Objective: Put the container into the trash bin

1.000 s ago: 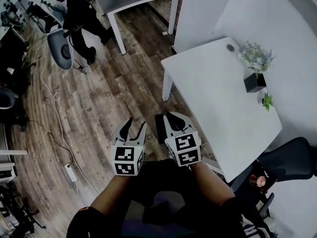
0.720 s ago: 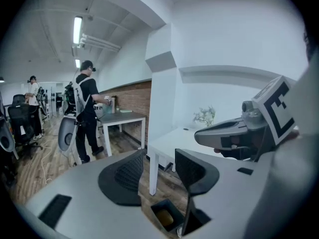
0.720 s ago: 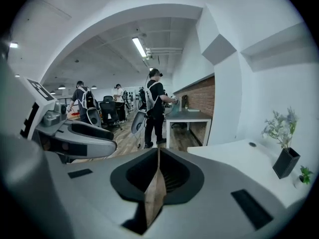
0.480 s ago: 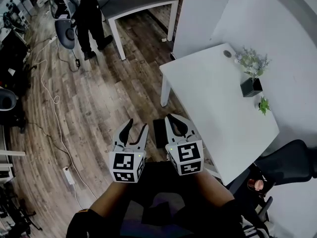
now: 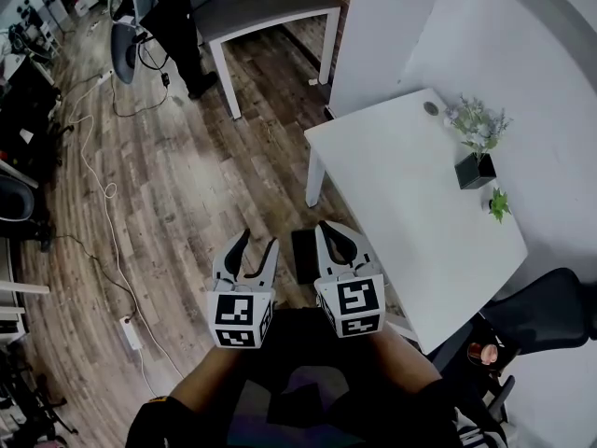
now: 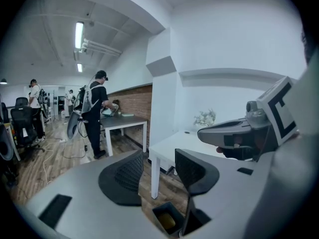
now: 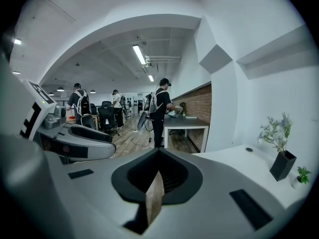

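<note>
1. Grippers: two, the left gripper (image 5: 256,241) and the right gripper (image 5: 326,228).
2. Worktops: two, a white worktop (image 5: 410,203) and a grey worktop (image 5: 266,3).
3. Plants: two on the white worktop, a flowering plant (image 5: 478,127) in one black pot (image 5: 476,170), and a small green plant (image 5: 501,203).
4. Trash bin (image 5: 304,255): one.
5. Persons: three in the right gripper view, a nearest person (image 7: 160,111), a second person (image 7: 77,99) and a third person (image 7: 116,98).
6. Power strip (image 5: 131,329): one.

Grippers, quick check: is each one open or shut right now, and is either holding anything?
Left gripper: open, nothing between its jaws.
Right gripper: shut, jaws together, holding nothing.
</note>
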Tool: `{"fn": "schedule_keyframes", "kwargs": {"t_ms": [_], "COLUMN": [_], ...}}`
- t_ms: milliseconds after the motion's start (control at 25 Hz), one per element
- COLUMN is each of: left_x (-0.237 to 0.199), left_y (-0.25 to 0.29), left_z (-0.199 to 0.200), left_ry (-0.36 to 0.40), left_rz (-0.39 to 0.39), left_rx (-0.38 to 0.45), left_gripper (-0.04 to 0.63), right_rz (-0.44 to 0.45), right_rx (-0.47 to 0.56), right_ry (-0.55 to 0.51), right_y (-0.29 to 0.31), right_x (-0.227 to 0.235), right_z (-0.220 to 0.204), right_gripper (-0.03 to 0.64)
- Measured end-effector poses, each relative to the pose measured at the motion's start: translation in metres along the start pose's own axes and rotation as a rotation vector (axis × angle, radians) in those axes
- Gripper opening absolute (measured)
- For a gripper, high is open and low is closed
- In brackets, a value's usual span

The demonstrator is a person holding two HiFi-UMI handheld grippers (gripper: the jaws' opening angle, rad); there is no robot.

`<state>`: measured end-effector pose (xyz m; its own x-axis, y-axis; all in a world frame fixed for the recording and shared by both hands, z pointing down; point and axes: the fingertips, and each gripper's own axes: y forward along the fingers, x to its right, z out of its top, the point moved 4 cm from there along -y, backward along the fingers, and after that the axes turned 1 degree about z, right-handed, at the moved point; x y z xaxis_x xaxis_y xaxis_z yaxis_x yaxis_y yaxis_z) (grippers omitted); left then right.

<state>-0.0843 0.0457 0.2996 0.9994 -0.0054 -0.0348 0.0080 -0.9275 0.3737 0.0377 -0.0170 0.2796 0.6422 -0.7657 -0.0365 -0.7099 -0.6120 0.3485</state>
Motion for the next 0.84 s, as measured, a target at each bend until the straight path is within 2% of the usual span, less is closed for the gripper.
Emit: {"fn": "schedule_keyframes", "kwargs": {"t_ms": [840], "left_x": [-0.0066], "left_y": [0.0032], "left_z": [0.0045], "left_ry": [-0.010], "left_rz": [0.001], "left_rx": [0.019], "left_gripper": [0.201], "right_rz": [0.012], "right_rx": [-0.020], "right_ry": [-0.001], "right_y": [0.0079], "right_x": [-0.0009], "right_z": [-0.0011], "right_gripper": [0.013]}}
